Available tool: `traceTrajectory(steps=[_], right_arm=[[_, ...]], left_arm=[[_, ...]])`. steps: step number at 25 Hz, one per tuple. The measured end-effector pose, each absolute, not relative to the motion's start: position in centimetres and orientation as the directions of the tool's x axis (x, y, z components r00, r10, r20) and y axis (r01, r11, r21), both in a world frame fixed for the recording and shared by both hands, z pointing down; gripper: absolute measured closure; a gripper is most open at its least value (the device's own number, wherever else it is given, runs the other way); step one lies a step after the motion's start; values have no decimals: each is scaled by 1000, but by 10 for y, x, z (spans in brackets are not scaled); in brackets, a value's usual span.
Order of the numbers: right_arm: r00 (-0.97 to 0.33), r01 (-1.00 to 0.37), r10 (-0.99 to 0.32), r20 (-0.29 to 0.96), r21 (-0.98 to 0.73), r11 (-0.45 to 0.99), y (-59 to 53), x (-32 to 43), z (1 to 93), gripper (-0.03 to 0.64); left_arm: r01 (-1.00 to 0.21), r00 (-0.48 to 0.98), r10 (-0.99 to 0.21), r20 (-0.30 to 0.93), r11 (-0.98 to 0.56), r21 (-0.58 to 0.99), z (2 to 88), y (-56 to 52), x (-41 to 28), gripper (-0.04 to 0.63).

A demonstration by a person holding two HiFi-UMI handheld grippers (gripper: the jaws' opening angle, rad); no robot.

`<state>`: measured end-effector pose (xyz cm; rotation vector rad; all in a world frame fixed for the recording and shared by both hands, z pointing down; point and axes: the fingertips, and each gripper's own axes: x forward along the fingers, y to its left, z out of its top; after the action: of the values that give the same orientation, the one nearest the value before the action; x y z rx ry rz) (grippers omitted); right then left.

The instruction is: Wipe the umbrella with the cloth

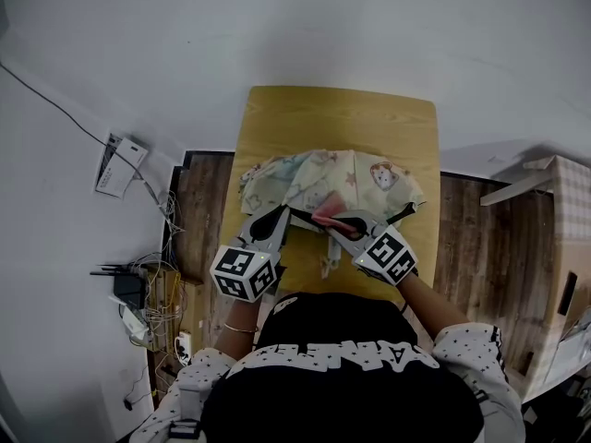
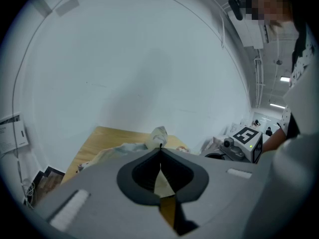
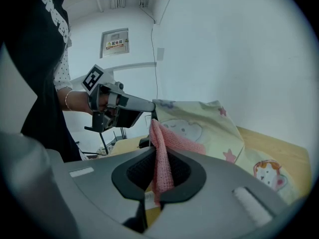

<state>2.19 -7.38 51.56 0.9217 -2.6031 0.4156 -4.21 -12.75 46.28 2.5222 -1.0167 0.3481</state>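
A pale yellow umbrella [image 1: 323,178] with cartoon prints lies spread on the wooden table [image 1: 277,118]. My left gripper [image 1: 282,214] is shut on a fold of the umbrella's canopy [image 2: 158,133] and holds it raised off the table. In the left gripper view a sliver of the fabric shows between the closed jaws of the left gripper [image 2: 160,148]. My right gripper [image 1: 340,226] is shut on a pink knitted cloth [image 3: 174,141]. The cloth lies against the lifted canopy [image 3: 209,126], just right of the left gripper [image 3: 149,107]. In the head view the pink cloth [image 1: 325,216] sits between the two grippers.
The table stands against a white wall. On the floor to the left are a router and tangled cables [image 1: 138,293], and a white box [image 1: 118,164] is fixed on the wall. A cardboard box [image 1: 565,201] stands at the right. The person's torso fills the near edge.
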Motion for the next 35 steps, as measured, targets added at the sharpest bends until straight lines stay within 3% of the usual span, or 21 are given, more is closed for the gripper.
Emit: traceTrajectory(steps=[7,11,22,35], right_arm=[[-785,-581,-488,383,-178,794,-57,21,506,583],[-782,-603,-526,333,-191,775,-70,41,490,583],[-512,-854,-805,300,-80,513,-138,130,469,583],[-431,-890,-827,361,-19,456,-173,144,499,583]], left_arm=[[-706,705,-607,367,-654,273,464,-127,-42,592],[-706,704,-608,367,-652,275,464,-127,-42,592],[-710,701,-610,369,-647,280,463,-123,-40,592],[-714,696,-612,376,-647,269,461,-115,-38,592]])
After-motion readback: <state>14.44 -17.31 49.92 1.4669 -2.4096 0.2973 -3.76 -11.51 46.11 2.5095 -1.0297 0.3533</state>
